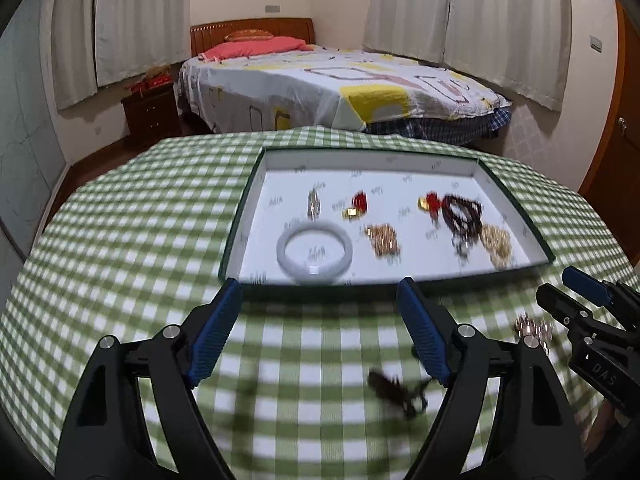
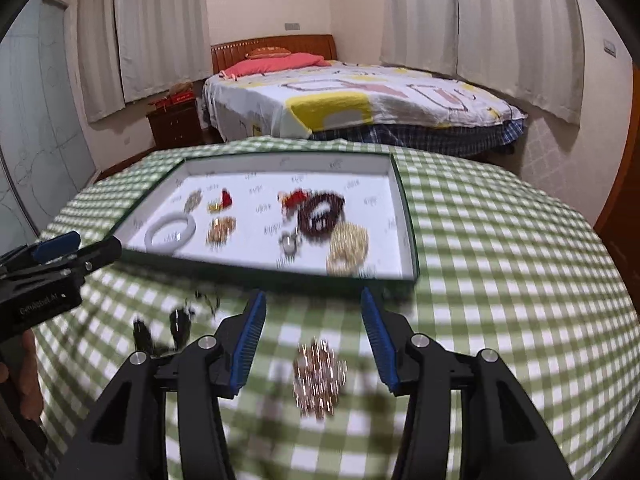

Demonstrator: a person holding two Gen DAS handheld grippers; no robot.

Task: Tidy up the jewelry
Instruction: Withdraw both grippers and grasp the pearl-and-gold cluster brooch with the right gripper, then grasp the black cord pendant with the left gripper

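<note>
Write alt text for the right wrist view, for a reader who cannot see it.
The right gripper, open, hovers over a rose-gold chain on a green checked tablecloth. Behind lies a shallow tray holding jewelry, including a white bangle.

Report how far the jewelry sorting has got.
Mostly done: the white bangle, gold chains and dark beads already lie in the tray. In hand: nothing; left tool and right tool are both open. Left: the dark piece and rose-gold chain on the tablecloth.
</note>
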